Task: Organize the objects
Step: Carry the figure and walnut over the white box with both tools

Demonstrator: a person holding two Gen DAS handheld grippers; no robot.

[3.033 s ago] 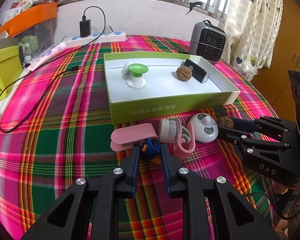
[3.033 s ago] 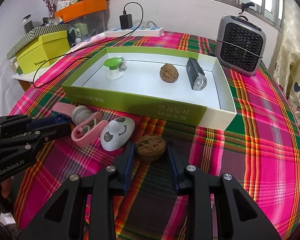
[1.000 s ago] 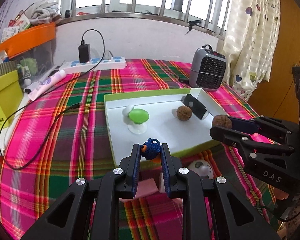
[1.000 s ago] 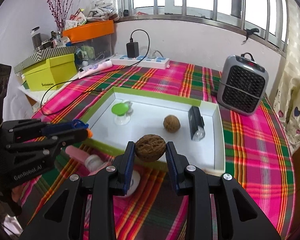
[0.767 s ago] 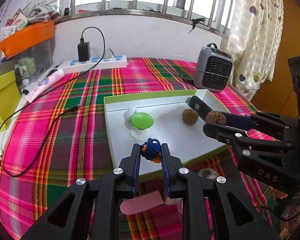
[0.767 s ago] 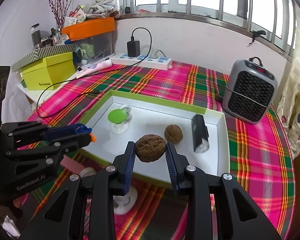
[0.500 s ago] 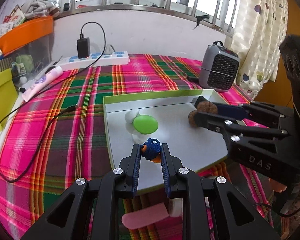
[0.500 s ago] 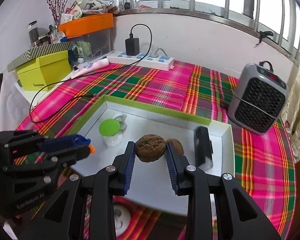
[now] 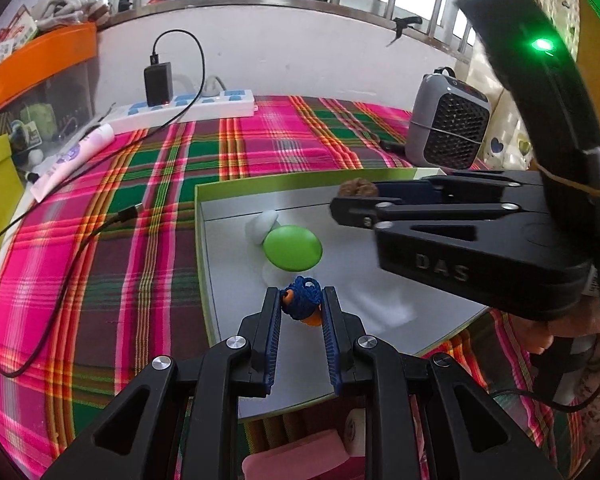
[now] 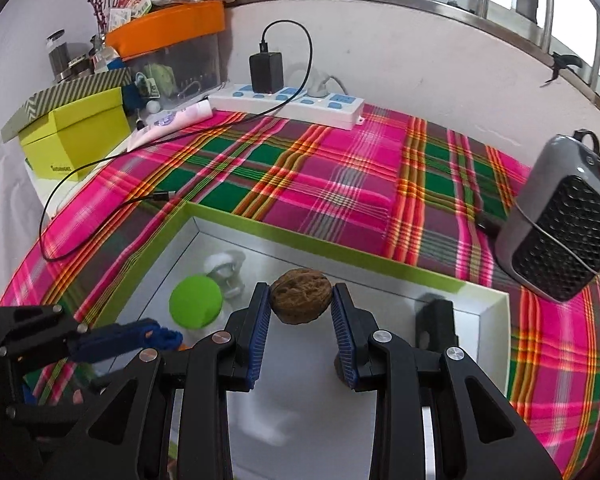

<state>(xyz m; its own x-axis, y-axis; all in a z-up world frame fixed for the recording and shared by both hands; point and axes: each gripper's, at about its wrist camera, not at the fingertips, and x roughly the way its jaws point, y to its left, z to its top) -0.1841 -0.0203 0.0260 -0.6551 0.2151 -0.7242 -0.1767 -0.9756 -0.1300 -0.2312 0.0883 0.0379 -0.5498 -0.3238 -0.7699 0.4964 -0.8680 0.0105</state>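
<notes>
My left gripper [image 9: 301, 306] is shut on a small blue knotted cord piece with an orange bead [image 9: 302, 303], held above the white floor of the green-rimmed box [image 9: 204, 248]. My right gripper [image 10: 301, 303] is shut on a brown walnut [image 10: 301, 296] and hovers over the same box [image 10: 340, 252]. In the left wrist view the right gripper [image 9: 346, 196] reaches in from the right with the walnut [image 9: 358, 189] at its tip. Inside the box stand a green-topped white suction piece [image 9: 292, 248], a black light [image 10: 436, 320] and a second walnut [image 10: 339, 370], mostly hidden behind my right finger.
A grey heater [image 10: 564, 232] stands right of the box. A white power strip [image 10: 288, 102] with a black charger and its cable lie at the back. A yellow-green box [image 10: 76, 136] and an orange-lidded bin [image 10: 168, 24] sit at the left. Pink items [image 9: 300, 454] lie in front of the box.
Both grippers moved forward from the table's front to over the box, carrying the cord piece and the walnut. The right gripper has gone further in and across the left view.
</notes>
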